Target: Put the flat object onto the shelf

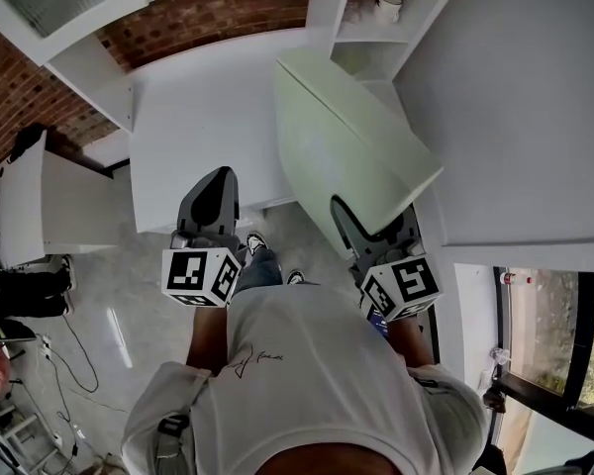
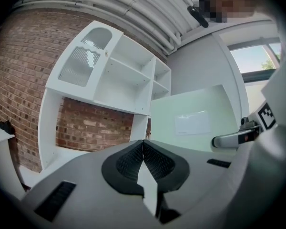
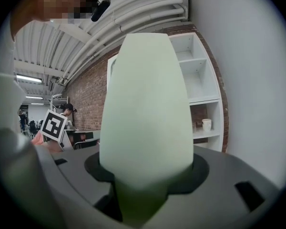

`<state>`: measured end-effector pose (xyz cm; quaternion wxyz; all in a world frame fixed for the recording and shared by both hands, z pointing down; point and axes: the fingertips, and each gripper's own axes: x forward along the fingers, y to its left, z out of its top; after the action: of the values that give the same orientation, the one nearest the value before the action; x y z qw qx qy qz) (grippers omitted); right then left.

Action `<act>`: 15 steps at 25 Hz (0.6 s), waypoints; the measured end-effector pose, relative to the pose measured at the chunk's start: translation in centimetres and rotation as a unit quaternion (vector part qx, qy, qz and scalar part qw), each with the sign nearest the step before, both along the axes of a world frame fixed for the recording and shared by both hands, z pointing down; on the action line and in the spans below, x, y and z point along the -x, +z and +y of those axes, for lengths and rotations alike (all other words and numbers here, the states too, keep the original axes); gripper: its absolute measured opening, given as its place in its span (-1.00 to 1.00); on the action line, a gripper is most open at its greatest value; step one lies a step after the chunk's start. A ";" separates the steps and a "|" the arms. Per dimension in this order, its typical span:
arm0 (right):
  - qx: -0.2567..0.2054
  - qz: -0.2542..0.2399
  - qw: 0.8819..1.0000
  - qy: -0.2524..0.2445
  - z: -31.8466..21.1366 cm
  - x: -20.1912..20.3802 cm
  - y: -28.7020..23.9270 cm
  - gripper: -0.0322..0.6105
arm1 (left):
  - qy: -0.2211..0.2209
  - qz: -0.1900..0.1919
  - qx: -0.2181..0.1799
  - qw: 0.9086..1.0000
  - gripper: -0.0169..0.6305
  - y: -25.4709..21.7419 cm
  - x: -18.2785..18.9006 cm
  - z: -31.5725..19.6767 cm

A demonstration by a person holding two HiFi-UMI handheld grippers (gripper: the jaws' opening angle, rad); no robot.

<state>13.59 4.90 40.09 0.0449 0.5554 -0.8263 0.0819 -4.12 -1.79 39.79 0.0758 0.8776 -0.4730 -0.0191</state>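
Note:
The flat object (image 1: 346,151) is a pale green panel held tilted in the air over the white tabletop (image 1: 198,117), its far end towards the white shelf unit (image 1: 376,43). My right gripper (image 1: 354,224) is shut on the panel's near edge. In the right gripper view the panel (image 3: 145,113) rises from between the jaws of the right gripper (image 3: 145,178) and hides most of what lies ahead. My left gripper (image 1: 218,178) hangs to the panel's left, apart from it. It is shut (image 2: 143,143) with nothing in it. The left gripper view shows the panel (image 2: 195,123) at the right.
A white mug (image 1: 387,5) stands on one shelf. A grey wall (image 1: 515,97) closes in on the right and a brick wall (image 1: 218,13) runs behind the table. A low white table (image 1: 49,206) stands at the left, with cables on the floor nearby.

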 end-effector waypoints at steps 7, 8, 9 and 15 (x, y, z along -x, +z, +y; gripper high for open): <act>-0.002 0.004 1.000 -0.014 -5.5 2.8 -0.7 -0.04 | 0.005 0.000 -0.013 1.000 -0.91 -1.2 1.3 -5.4; -0.003 0.004 1.000 -0.015 -6.2 3.2 -0.9 -0.04 | 0.007 0.001 -0.014 1.000 -0.91 -1.4 1.5 -6.1; -0.004 0.004 1.000 -0.015 -6.9 3.6 -1.1 -0.04 | 0.009 0.001 -0.015 1.000 -0.91 -1.6 1.8 -6.7; -0.009 0.012 1.000 -0.016 -10.2 5.6 -1.9 -0.04 | 0.016 0.010 -0.022 1.000 -0.91 -2.4 3.4 -10.0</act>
<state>7.98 -5.31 38.19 0.0514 0.5437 -0.8350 0.0667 -7.56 -11.77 37.40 0.0617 0.8863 -0.4576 -0.0366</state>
